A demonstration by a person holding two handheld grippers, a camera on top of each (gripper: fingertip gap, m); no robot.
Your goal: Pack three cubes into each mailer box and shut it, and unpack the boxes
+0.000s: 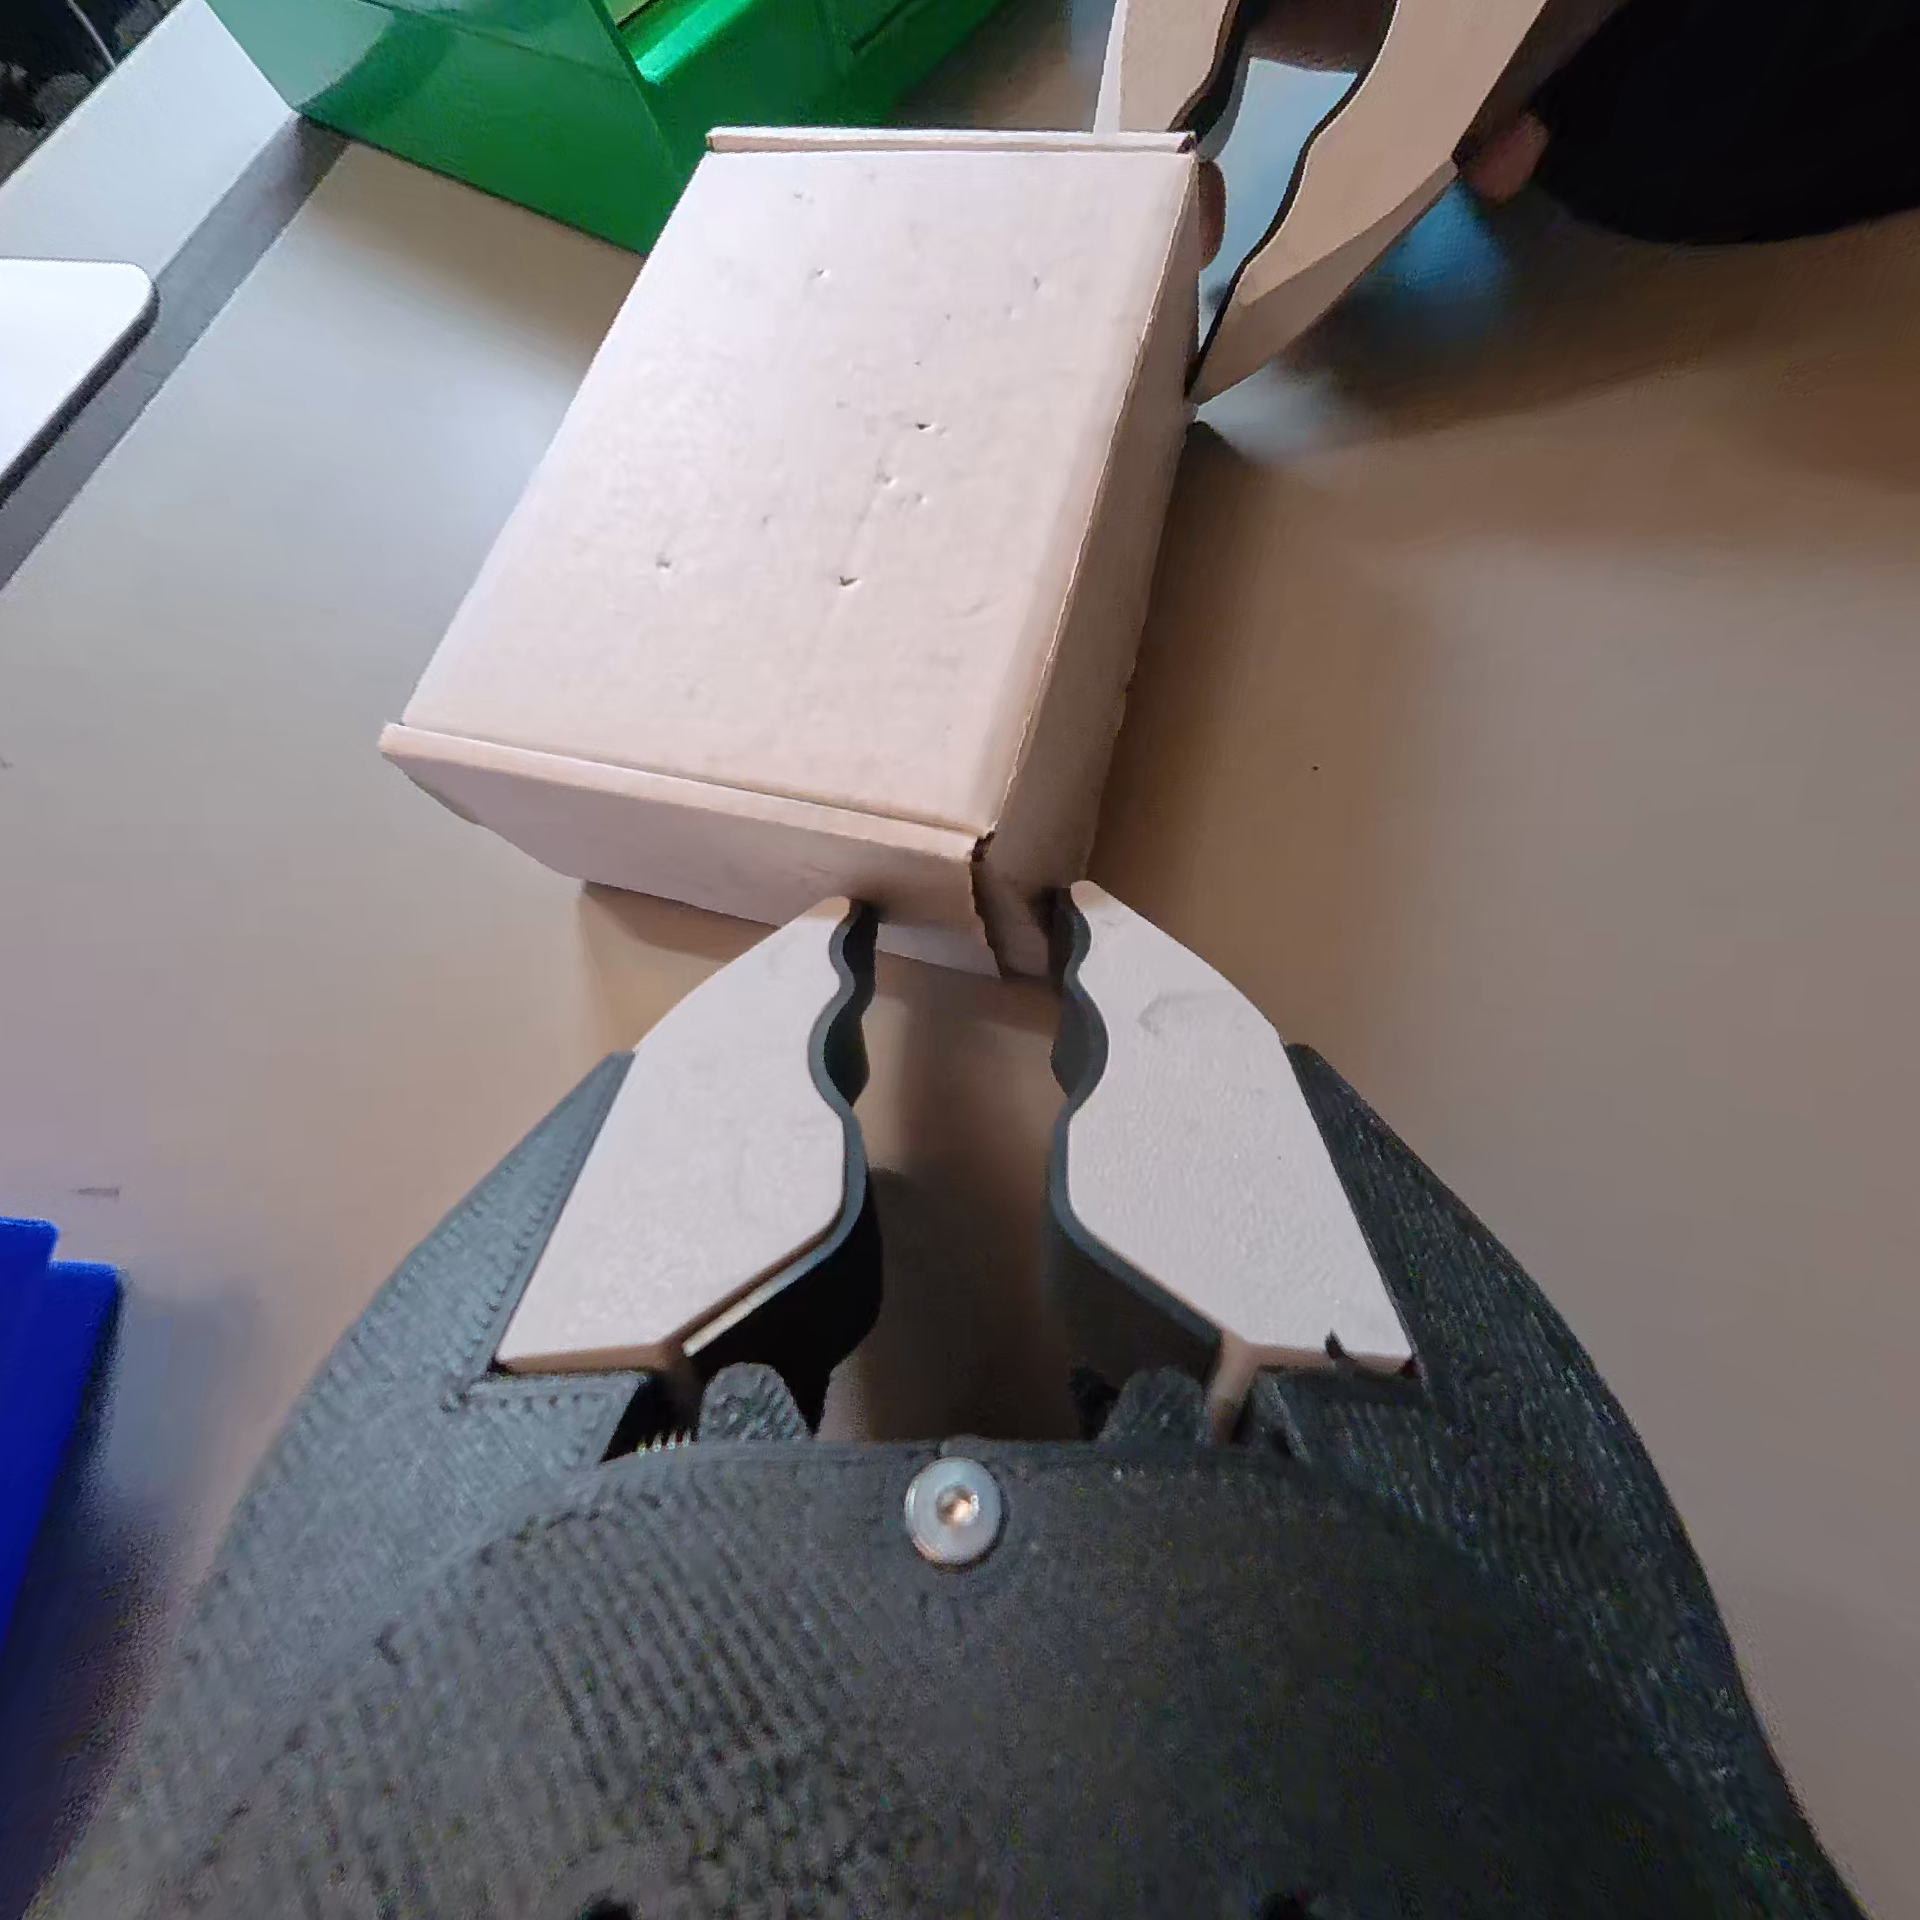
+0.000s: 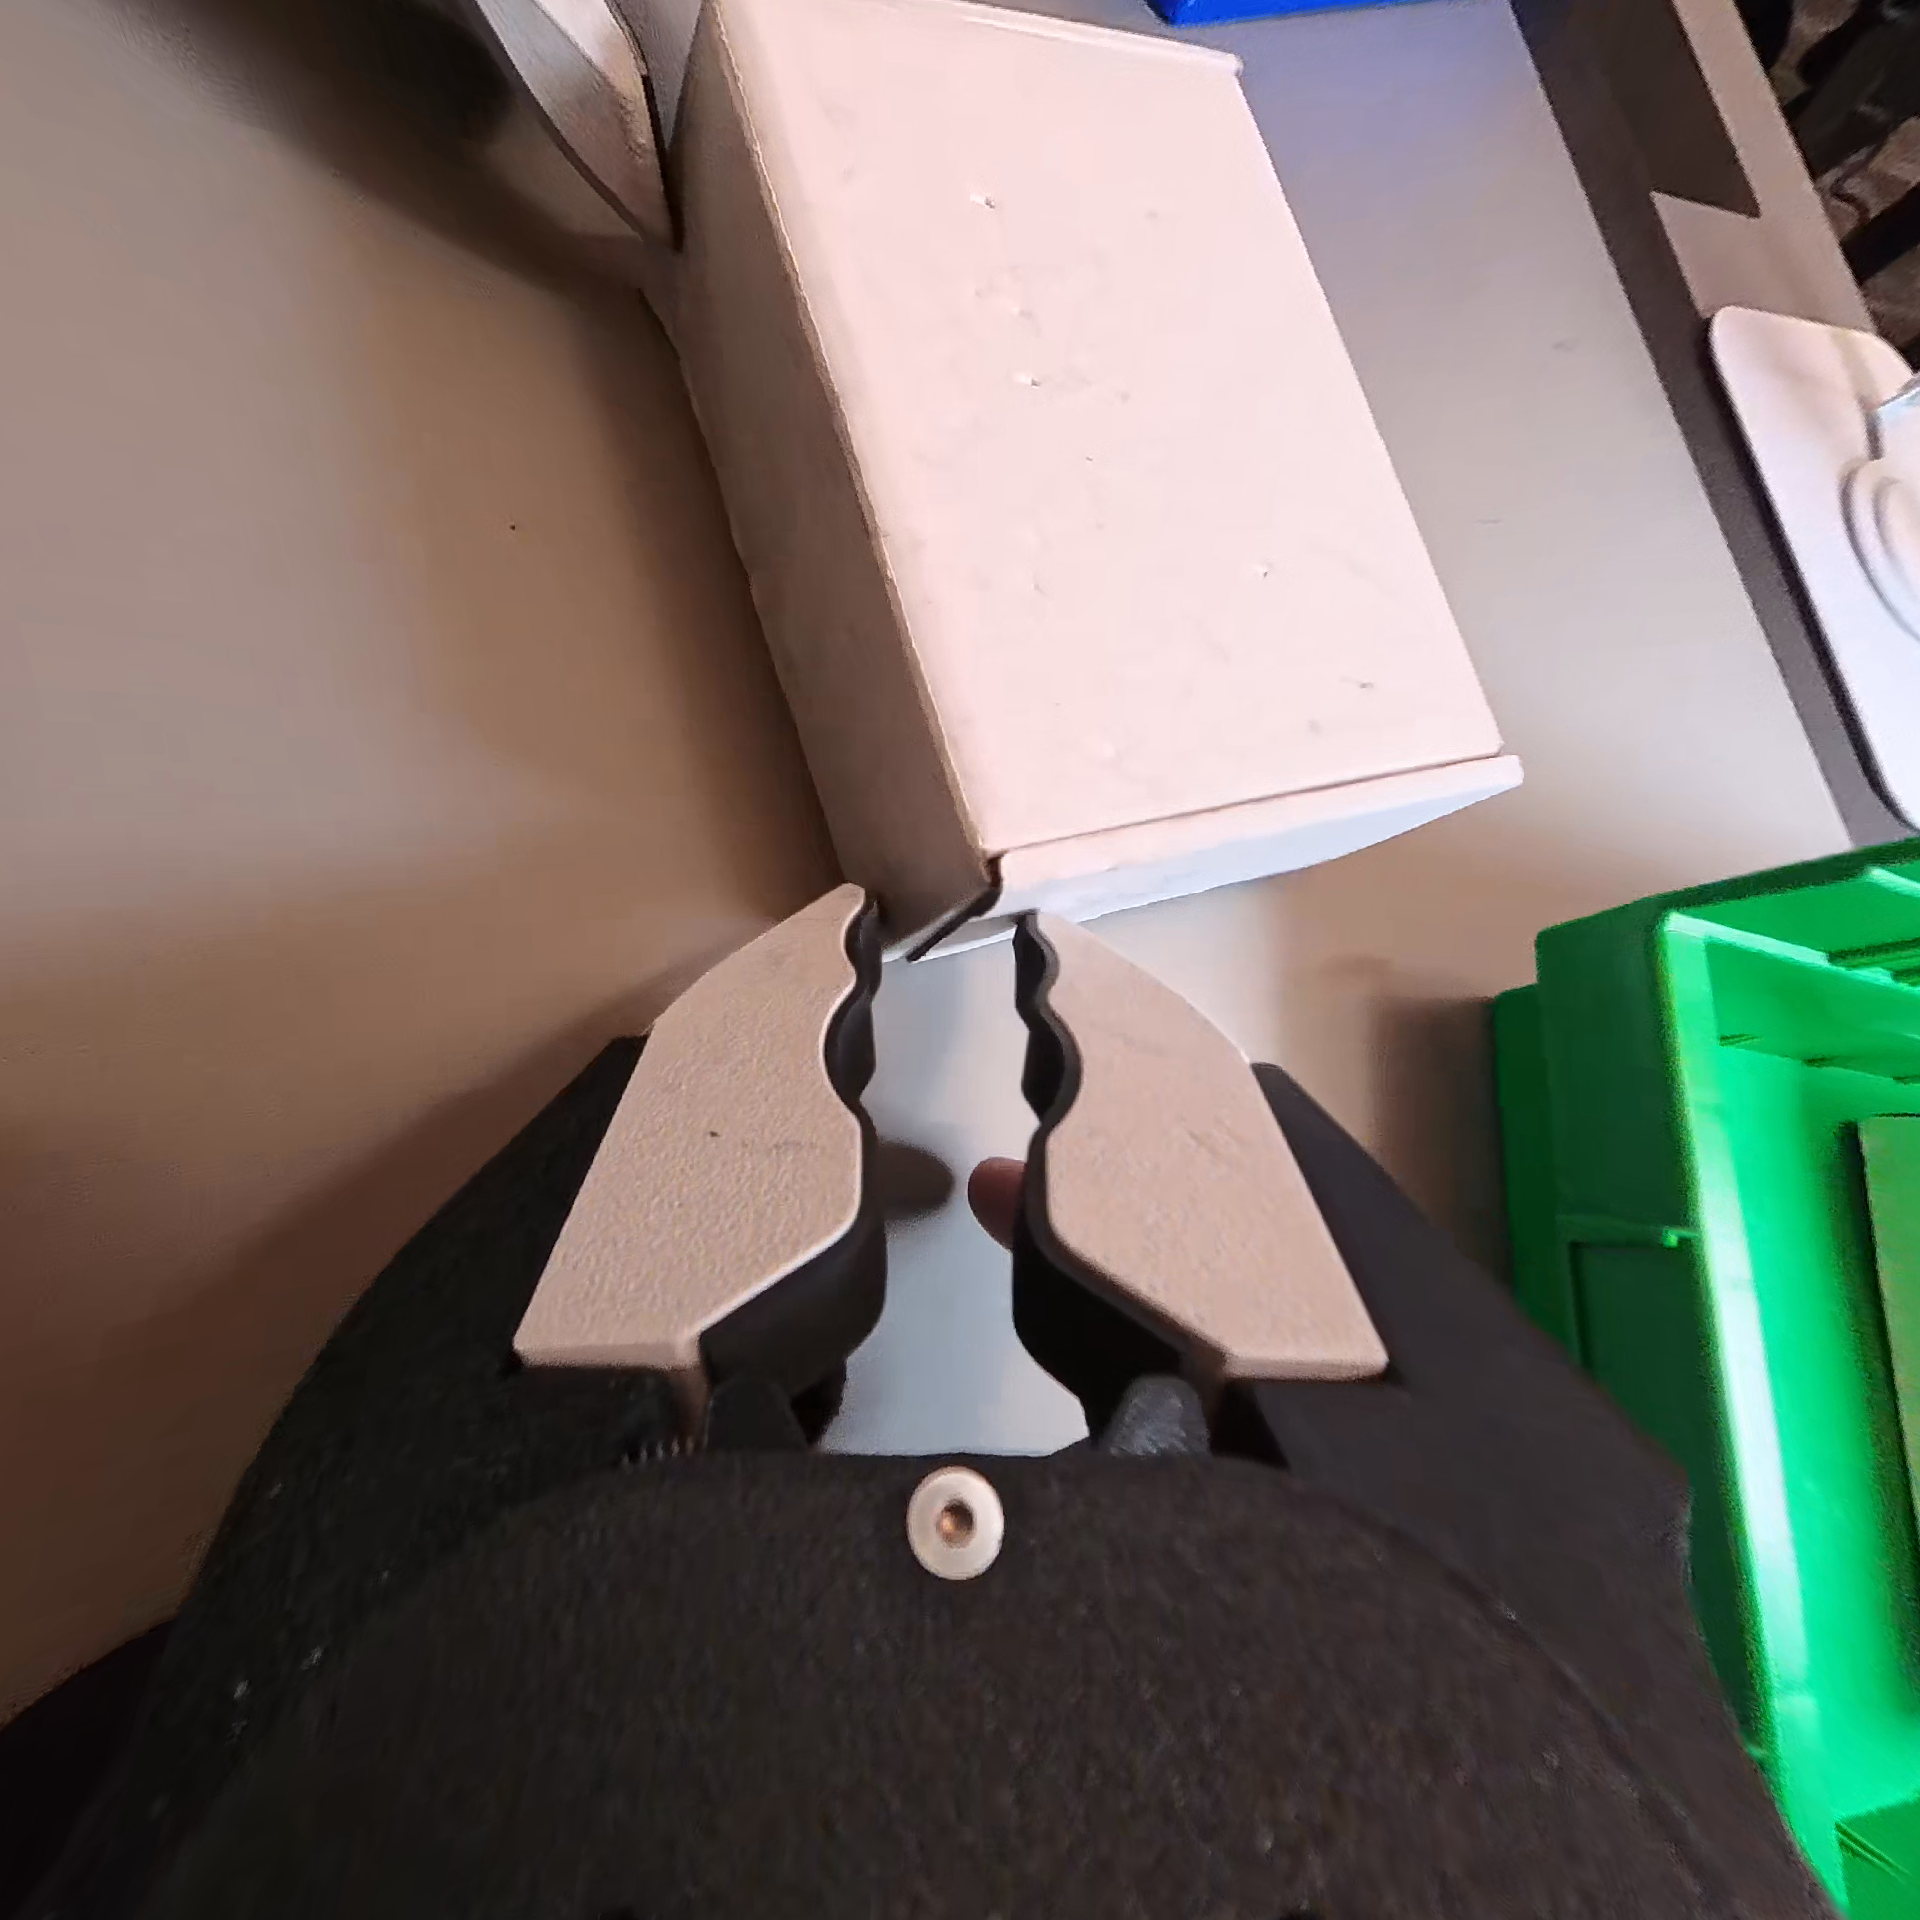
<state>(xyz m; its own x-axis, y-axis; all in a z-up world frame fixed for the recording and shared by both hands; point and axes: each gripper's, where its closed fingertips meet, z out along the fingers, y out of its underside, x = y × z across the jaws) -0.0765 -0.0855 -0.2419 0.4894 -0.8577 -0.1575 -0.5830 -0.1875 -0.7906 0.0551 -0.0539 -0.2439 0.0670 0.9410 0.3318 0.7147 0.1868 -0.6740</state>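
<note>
The closed mailer box sits on the tabletop. Each hand-held gripper, left and right, is partly open around one corner, maybe to steady it.

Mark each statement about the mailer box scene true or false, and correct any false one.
1. The mailer box has its lid down. True.
2. The left gripper is clamped flat with no gap between its fingers. False: its fingers stand apart, straddling a bottom corner of the box.
3. A green bin stands on the table near the box. True.
4. Three cubes lie loose on the table beside the box. False: no cubes show in either view.
5. The right gripper is at the opposite end of the box from the left one. True.
</note>
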